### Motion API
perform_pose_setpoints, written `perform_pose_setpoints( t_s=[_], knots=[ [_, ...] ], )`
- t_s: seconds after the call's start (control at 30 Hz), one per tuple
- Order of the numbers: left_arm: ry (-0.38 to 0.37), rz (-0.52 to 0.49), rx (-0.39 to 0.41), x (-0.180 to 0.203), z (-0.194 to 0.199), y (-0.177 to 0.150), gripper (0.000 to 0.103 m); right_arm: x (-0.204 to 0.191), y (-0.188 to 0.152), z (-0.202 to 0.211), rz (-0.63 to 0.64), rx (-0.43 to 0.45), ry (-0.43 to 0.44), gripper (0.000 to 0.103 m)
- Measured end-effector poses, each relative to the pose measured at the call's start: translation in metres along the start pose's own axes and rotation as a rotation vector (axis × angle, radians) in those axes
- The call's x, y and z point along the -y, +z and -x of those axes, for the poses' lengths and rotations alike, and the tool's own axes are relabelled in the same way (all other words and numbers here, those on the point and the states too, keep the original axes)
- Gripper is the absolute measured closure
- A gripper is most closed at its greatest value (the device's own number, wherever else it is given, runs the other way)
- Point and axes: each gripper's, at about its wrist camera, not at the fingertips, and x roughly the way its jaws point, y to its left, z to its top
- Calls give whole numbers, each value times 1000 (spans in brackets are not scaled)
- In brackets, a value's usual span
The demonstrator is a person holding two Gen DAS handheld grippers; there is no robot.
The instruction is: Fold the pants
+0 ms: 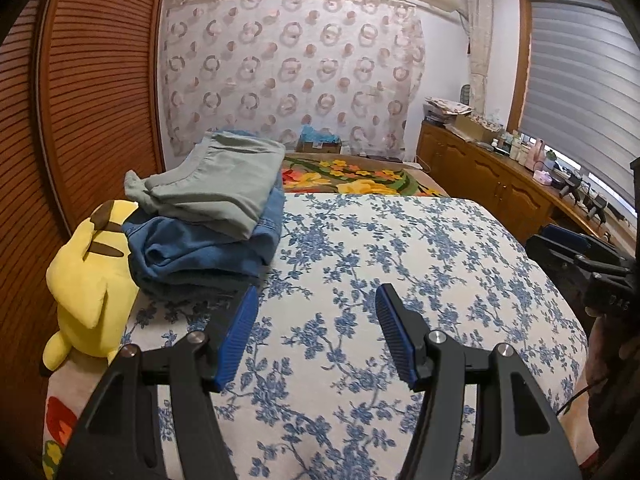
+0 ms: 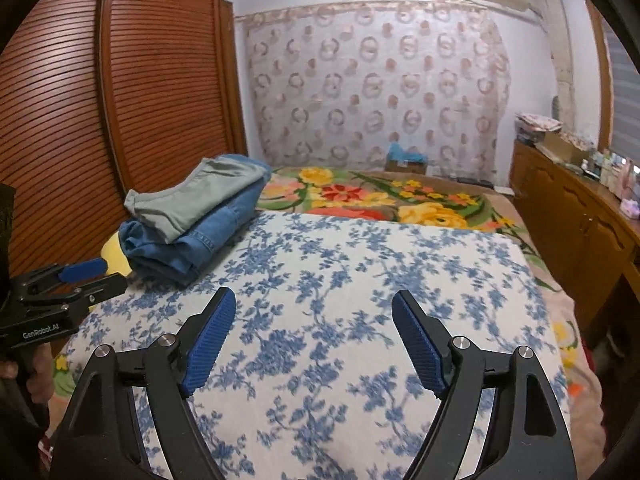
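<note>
Folded grey-green pants (image 1: 224,184) lie on top of folded blue jeans (image 1: 208,248) in a stack at the far left of the bed; the stack also shows in the right wrist view (image 2: 192,204). My left gripper (image 1: 316,296) is open and empty, just right of the stack's near corner, above the blue-flowered sheet (image 1: 380,280). My right gripper (image 2: 314,300) is open and empty over the middle of the sheet (image 2: 340,280). The left gripper shows at the left edge of the right wrist view (image 2: 80,276); the right gripper shows at the right edge of the left wrist view (image 1: 580,256).
A yellow plush toy (image 1: 92,280) lies left of the stack against the wooden slatted wardrobe (image 1: 80,100). A bright flowered blanket (image 2: 380,196) covers the bed's far end. A wooden sideboard (image 1: 500,176) with clutter runs along the right under the window blind.
</note>
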Motion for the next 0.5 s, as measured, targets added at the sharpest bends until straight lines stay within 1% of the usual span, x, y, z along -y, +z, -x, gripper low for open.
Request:
perform_pose_setpoints(
  t_s=[0.3,0.4,0.5],
  knots=[
    [-25,-41,12,34,12,3,43,16,-9,37,-24,24,-46,20],
    [-27,-56,22,42,17,7,42,20,-9,48,-33,40,-47,17],
    [-32,-65,41,49,24,13,42,24,-6,57,-36,52,-72,16]
  ],
)
